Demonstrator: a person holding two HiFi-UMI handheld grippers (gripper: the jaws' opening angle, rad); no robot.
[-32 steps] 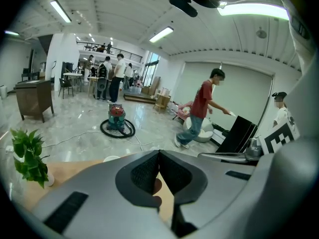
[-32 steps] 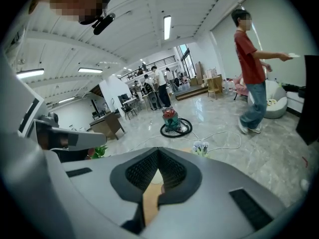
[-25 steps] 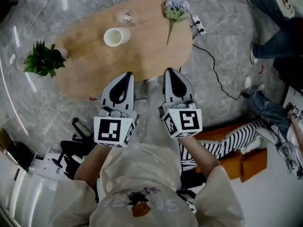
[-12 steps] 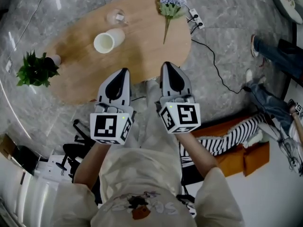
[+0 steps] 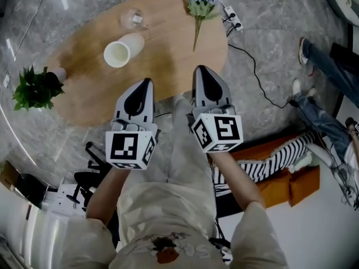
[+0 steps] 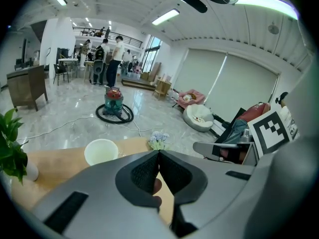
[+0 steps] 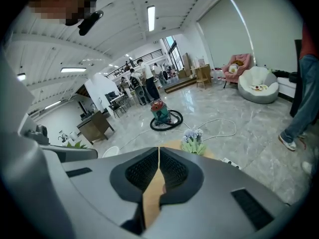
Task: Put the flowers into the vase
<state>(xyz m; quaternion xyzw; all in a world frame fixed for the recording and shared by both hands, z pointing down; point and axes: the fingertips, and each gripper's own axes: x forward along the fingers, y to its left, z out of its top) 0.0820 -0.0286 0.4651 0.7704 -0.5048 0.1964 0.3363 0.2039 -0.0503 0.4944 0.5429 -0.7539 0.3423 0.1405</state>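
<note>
**Desk:** What state are your two hand-held grippers in?

**Operator:** My left hand-held gripper point(image 5: 145, 84) has its jaws together, and its own view shows the tips meeting with nothing between them. My right hand-held gripper point(image 5: 202, 70) is the same, closed and empty. In head view both sit on my side of the vase, well apart from it, with their tips over the near edge of the wooden worktop point(image 5: 168, 66).

**Desk:** And the vase?

**Operator:** The white vase point(image 5: 119, 51) is on the worktop with its mouth showing toward me. I can't tell whether it stands or lies on its side.

**Desk:** The flowers?

**Operator:** The flowers point(image 5: 201, 0) have pale purple heads on a green stem. They lie flat on the worktop, right of the vase and farther from me, well apart from it, with the stem pointing my way.

**Desk:** Anything else around the vase?

**Operator:** A clear glass point(image 5: 133, 20) sits just beyond the vase. A potted plant point(image 5: 35, 87) is well to its left, at the worktop's end. A power strip point(image 5: 231, 17) lies on the floor point(image 5: 269, 49), right of the vase and past the flowers.
</note>
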